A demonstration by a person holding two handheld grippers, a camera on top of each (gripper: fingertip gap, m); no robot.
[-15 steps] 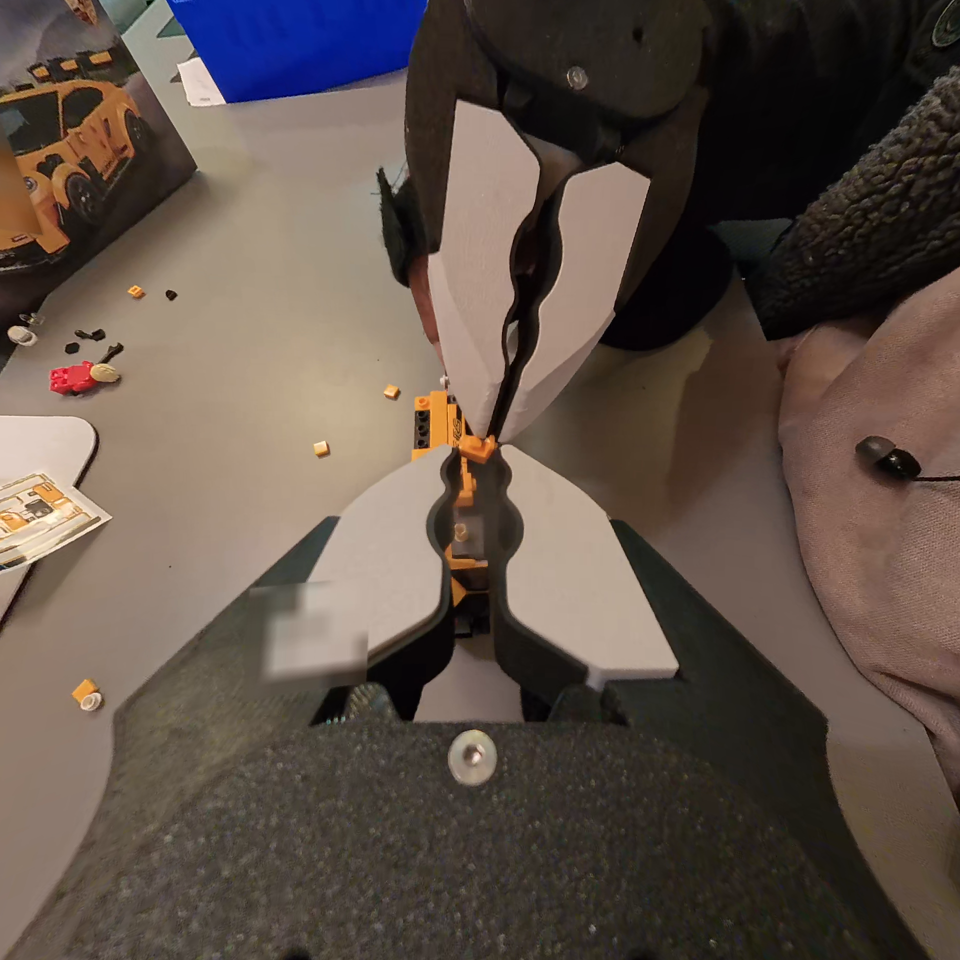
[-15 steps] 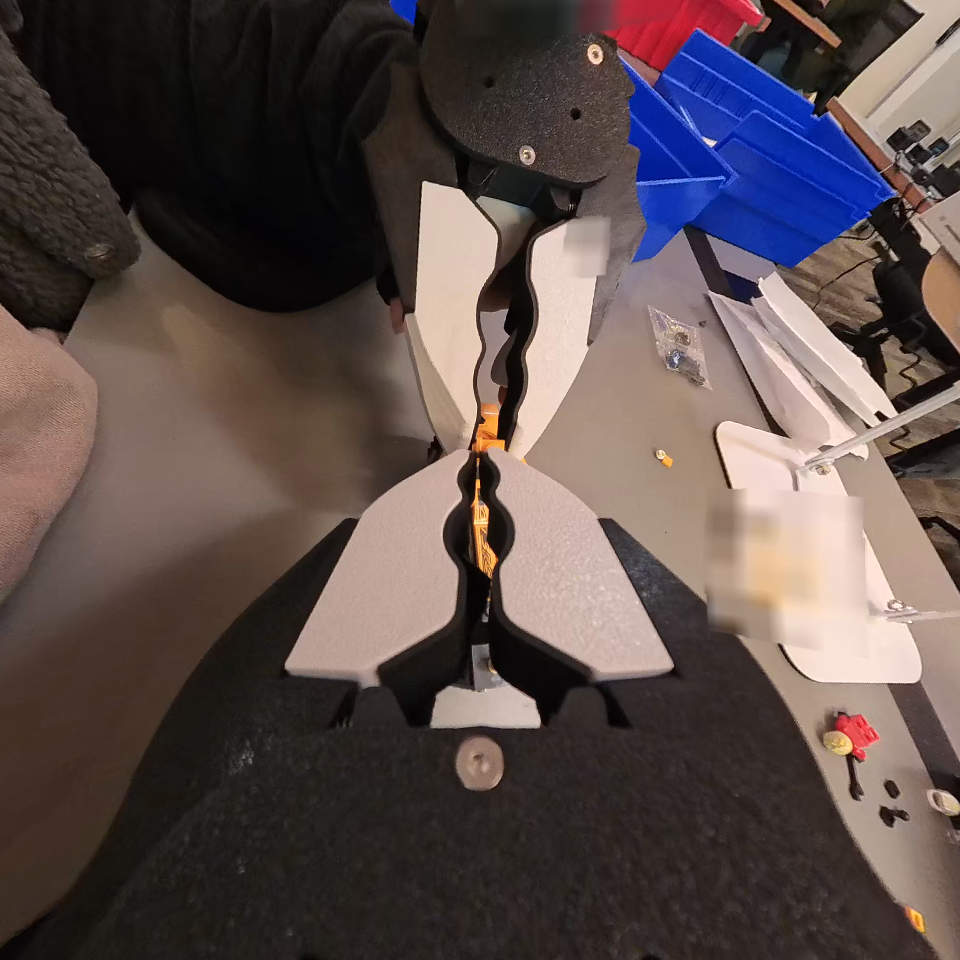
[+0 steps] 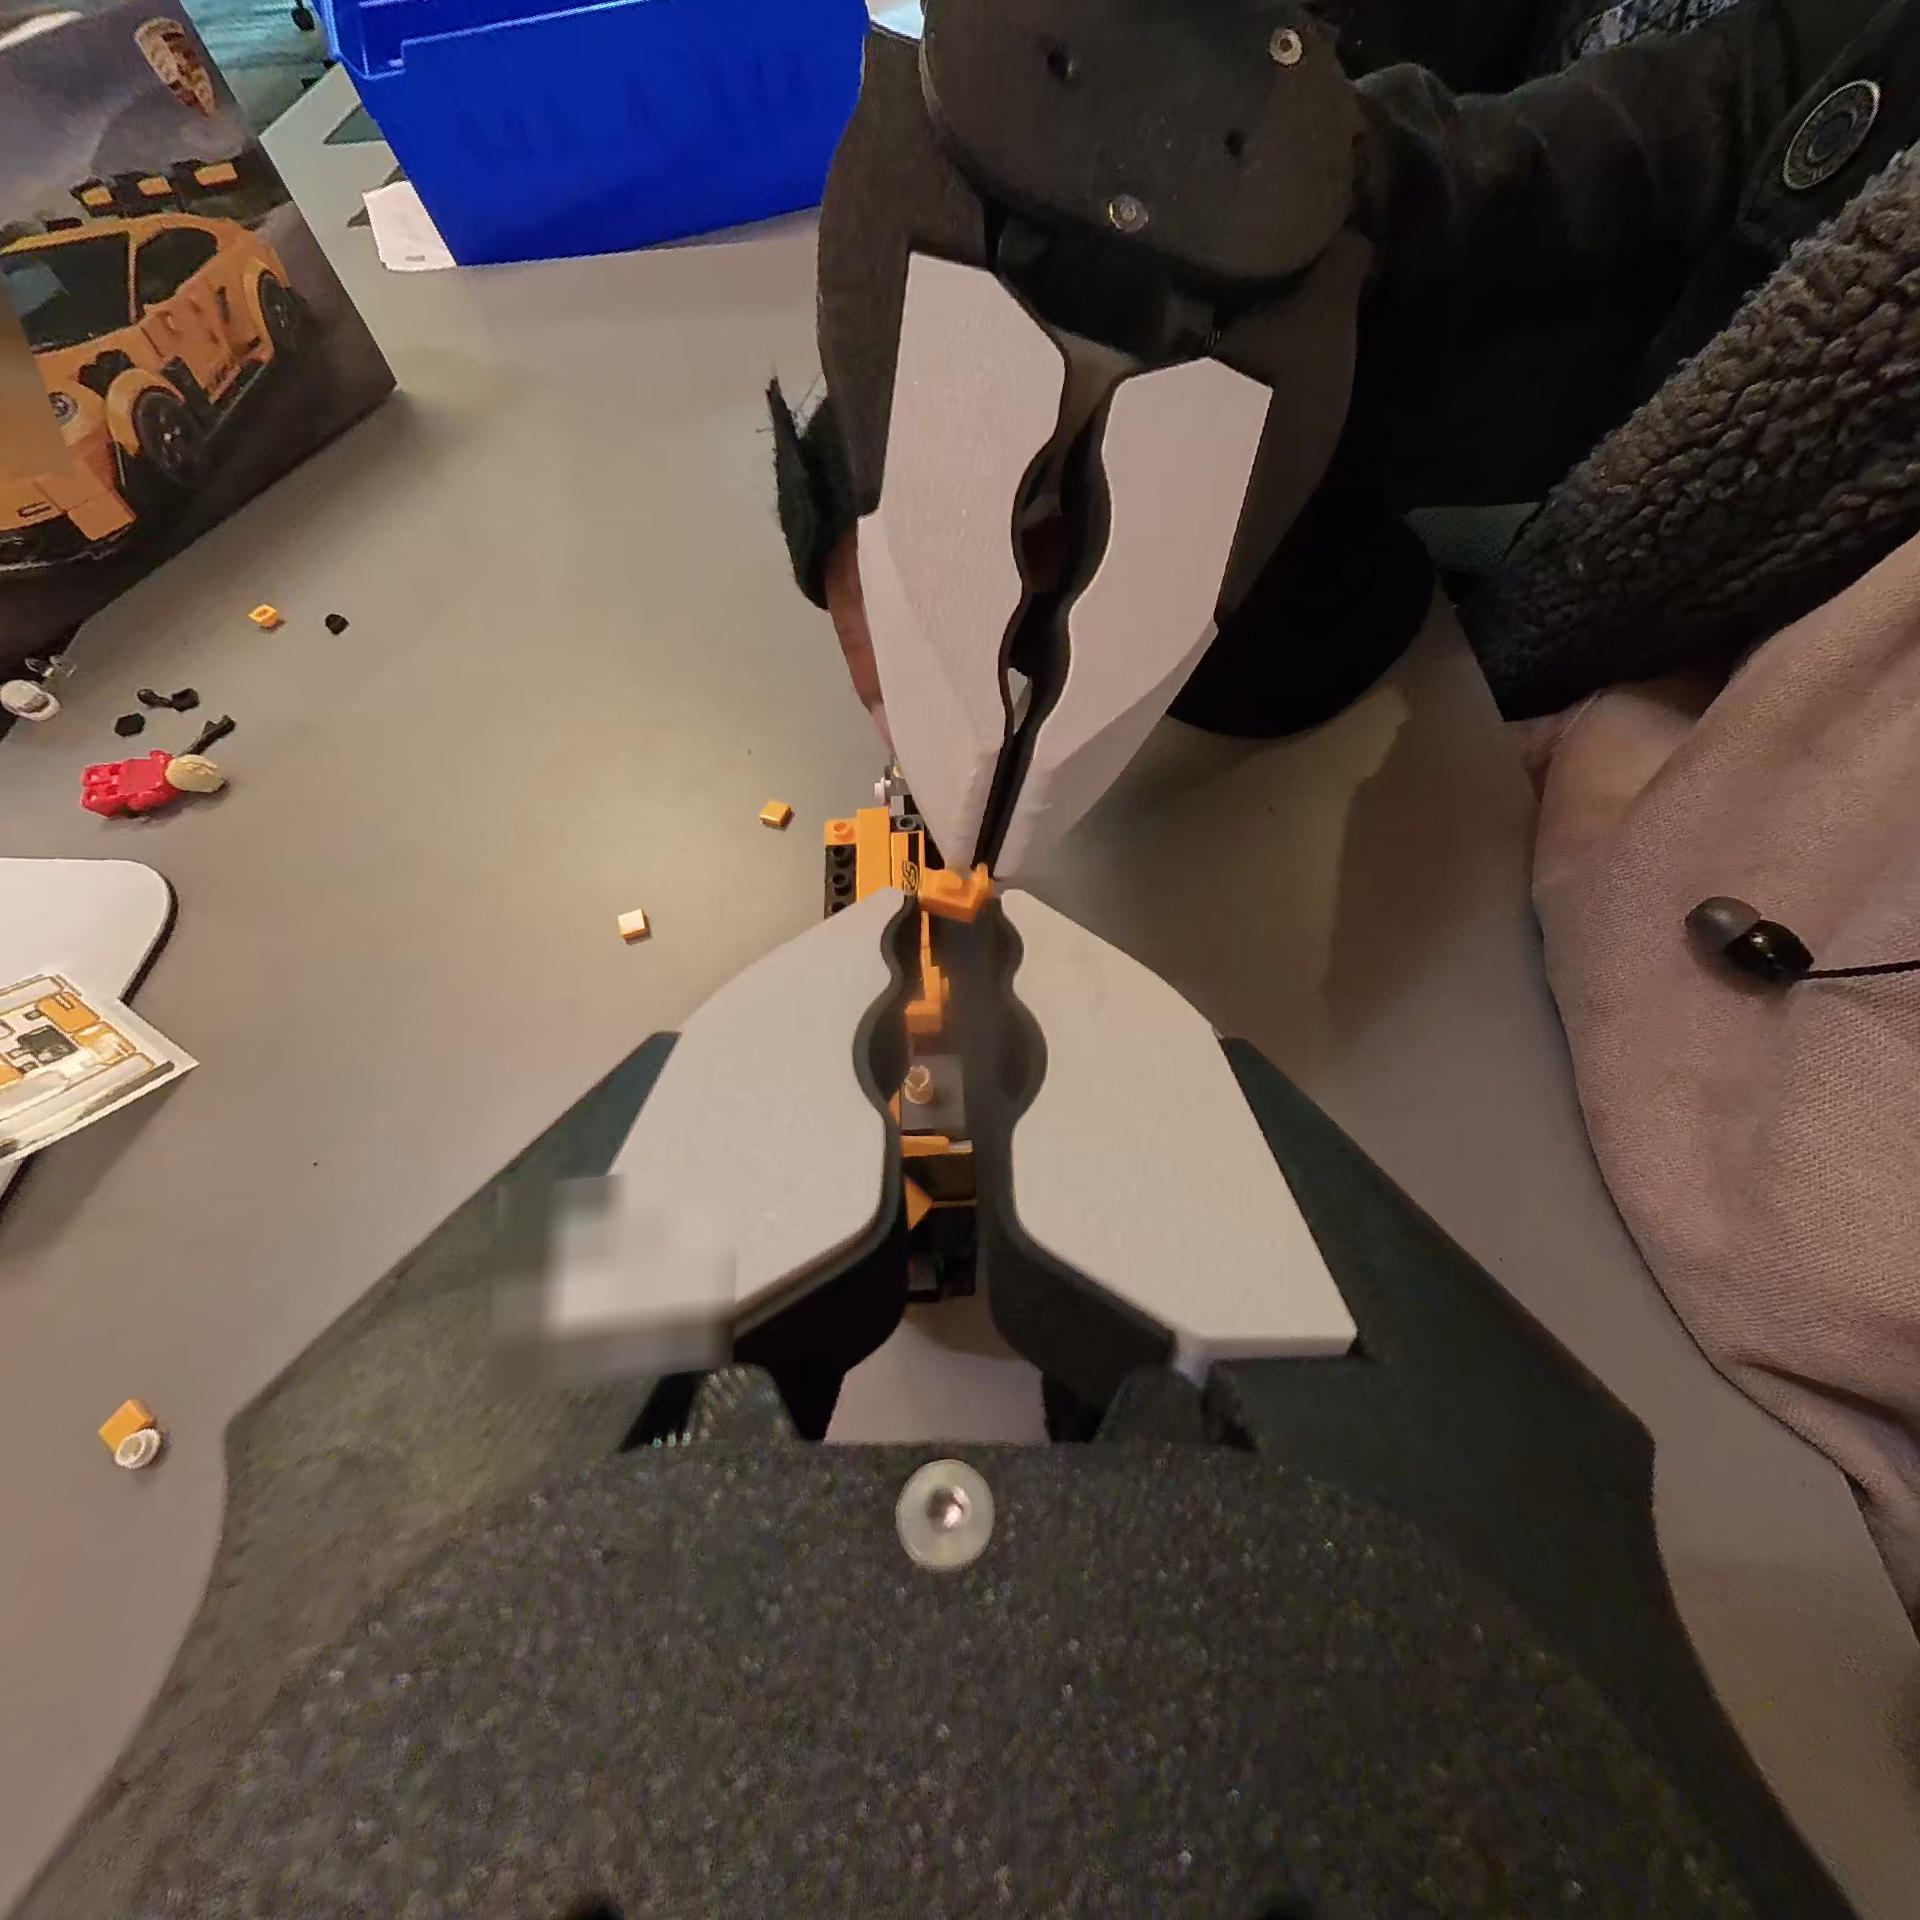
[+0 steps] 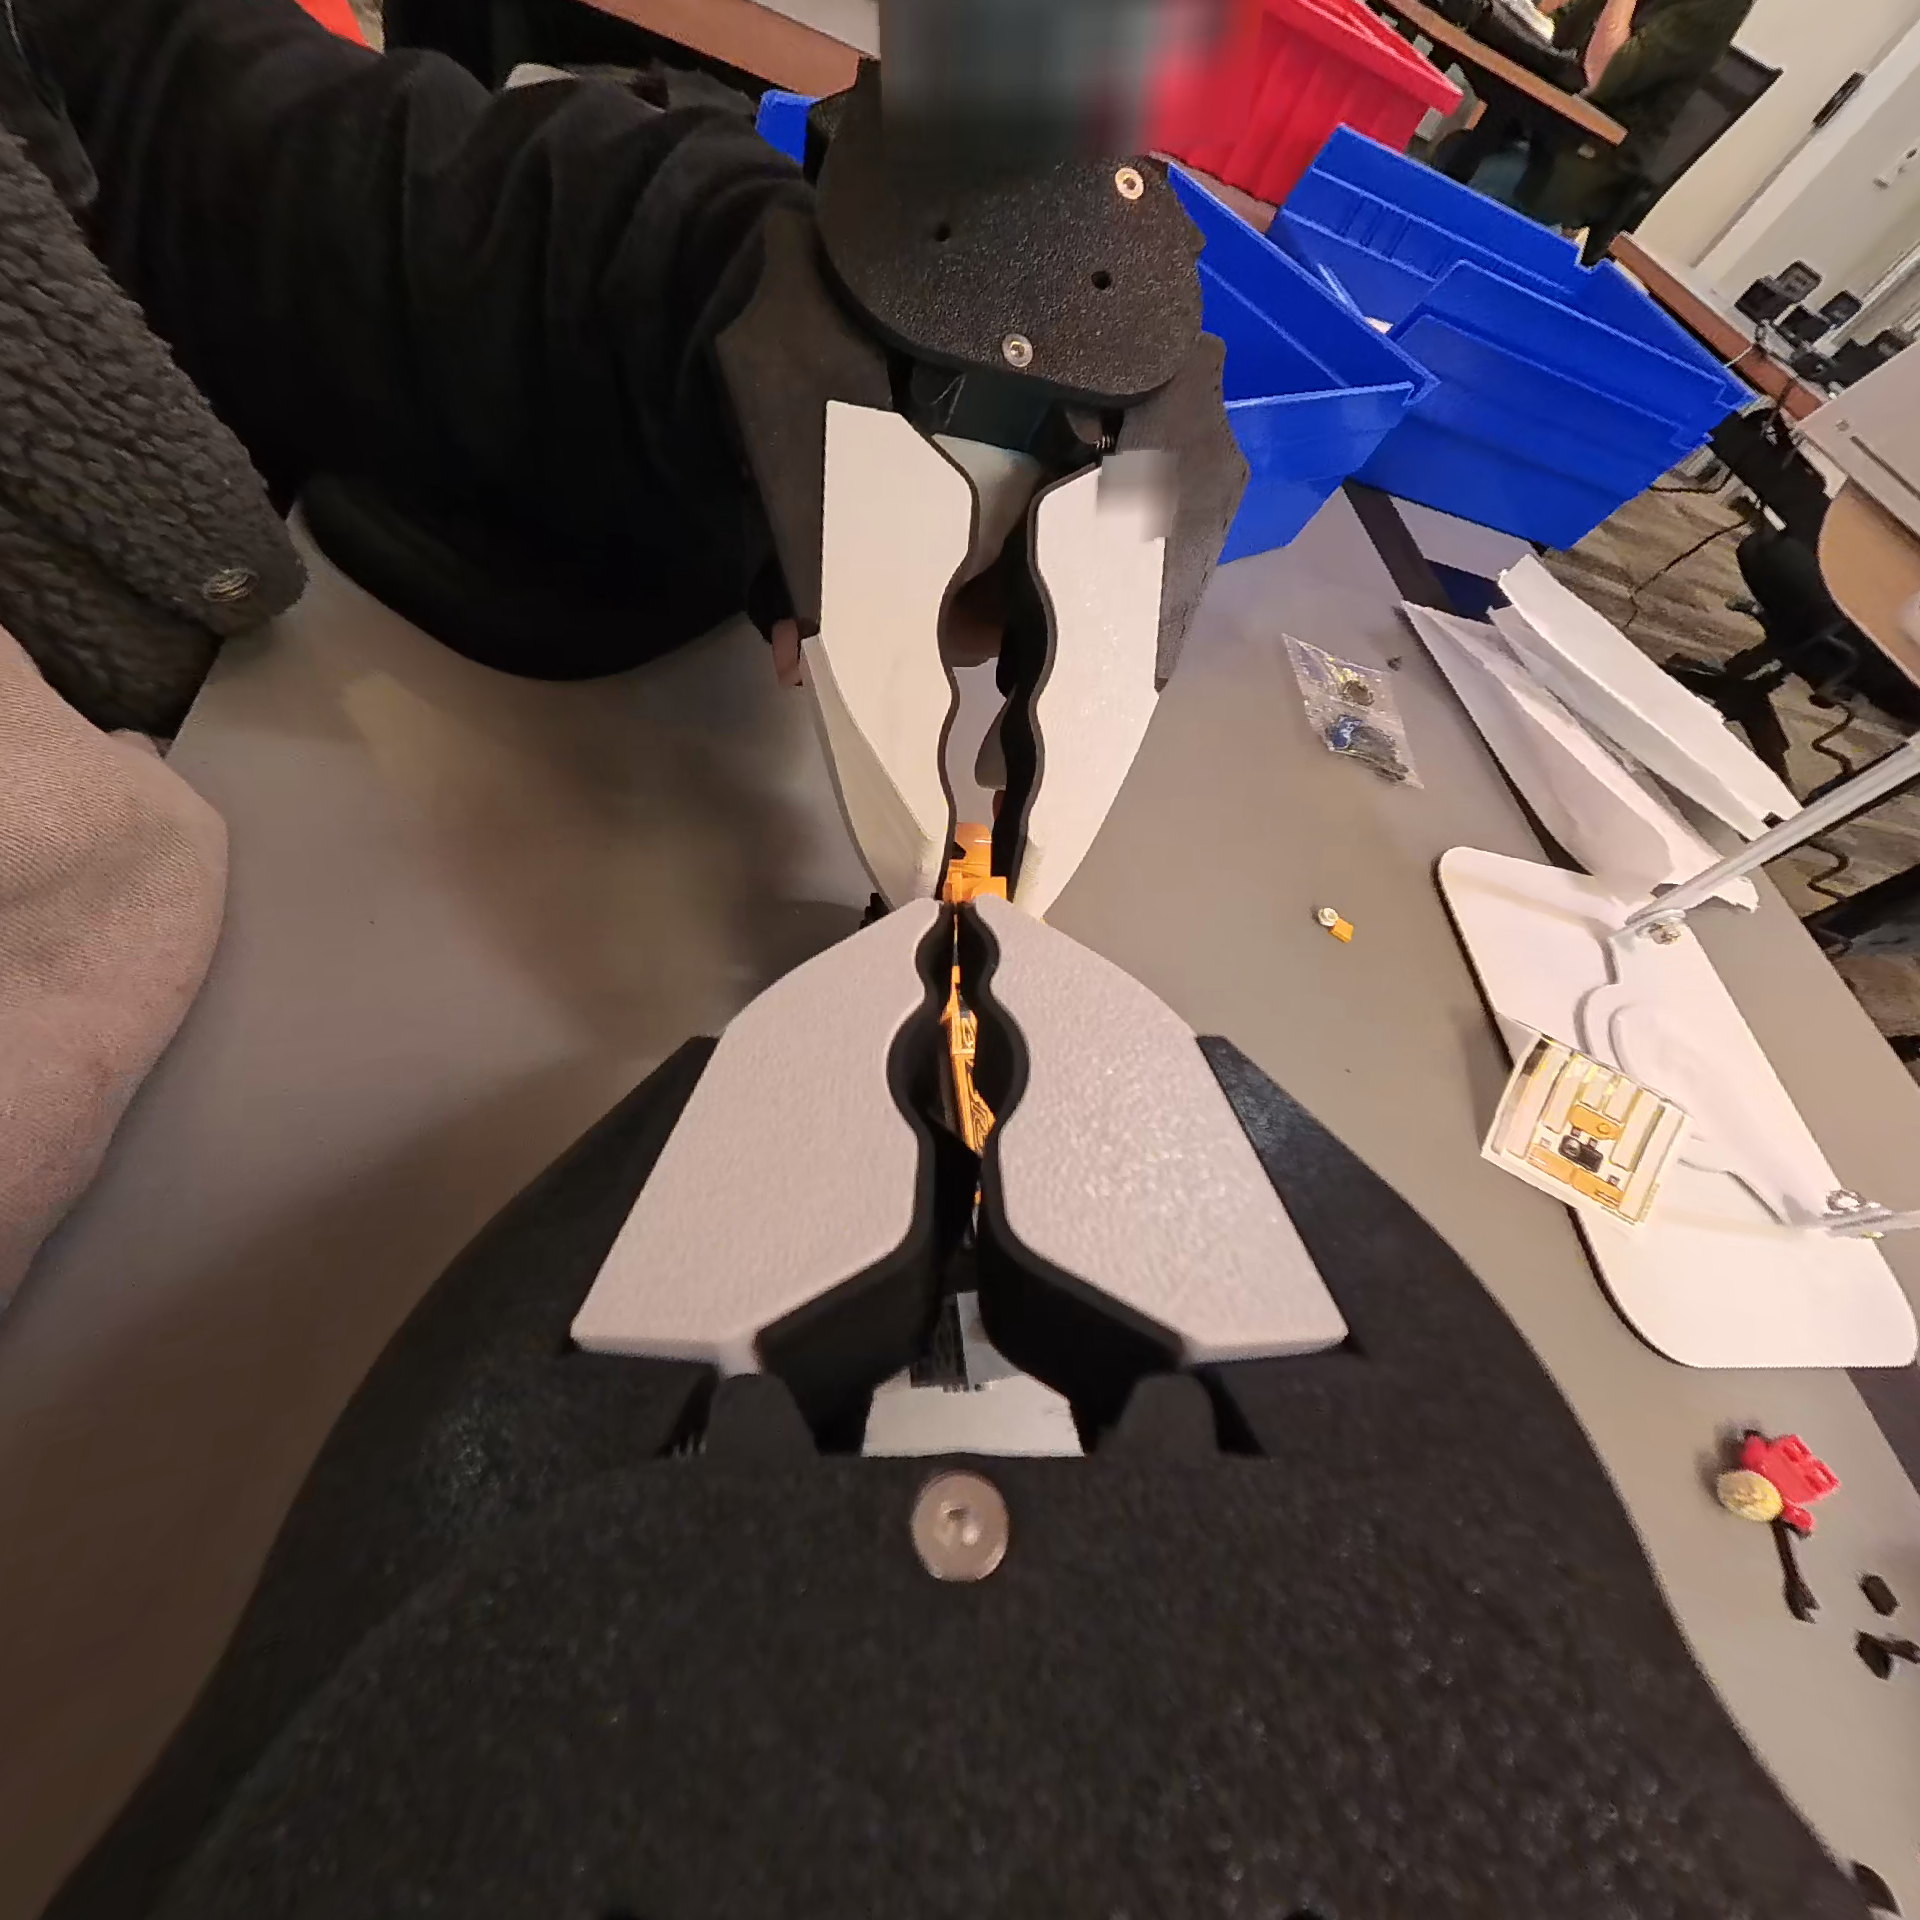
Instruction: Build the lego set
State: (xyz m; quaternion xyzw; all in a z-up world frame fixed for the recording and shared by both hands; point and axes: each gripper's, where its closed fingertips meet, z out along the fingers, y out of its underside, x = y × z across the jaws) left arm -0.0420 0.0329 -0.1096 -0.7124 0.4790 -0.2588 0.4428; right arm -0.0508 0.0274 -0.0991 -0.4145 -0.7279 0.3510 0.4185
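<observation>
My left gripper (image 3: 951, 906) is shut on an orange and black brick model (image 3: 868, 857) and holds it just above the grey table (image 3: 520, 727). The model runs back between its fingers. My right gripper (image 3: 982, 864) comes in from the far side with its tips shut. They touch a small orange piece (image 3: 954, 896) on the model's front end. In the right wrist view my right gripper (image 4: 961, 912) is shut, the model (image 4: 961, 1081) shows below its jaws, and the left gripper (image 4: 977, 873) stands opposite, tip to tip.
A box with an orange car picture (image 3: 135, 343) and a blue bin (image 3: 613, 114) stand at the back left. Small loose pieces (image 3: 632, 925), a red piece (image 3: 130, 784) and a printed sheet (image 3: 62, 1049) lie left. A pink cloth (image 3: 1745, 987) is right. Blue bins (image 4: 1507, 343) and a white board (image 4: 1662, 1143) show in the right wrist view. Only a small space, under 4 cm, lies between the two pairs of fingers.
My right gripper's jaws have closed the last small bit at the orange piece. Both grippers and the model have stayed almost where they were.
</observation>
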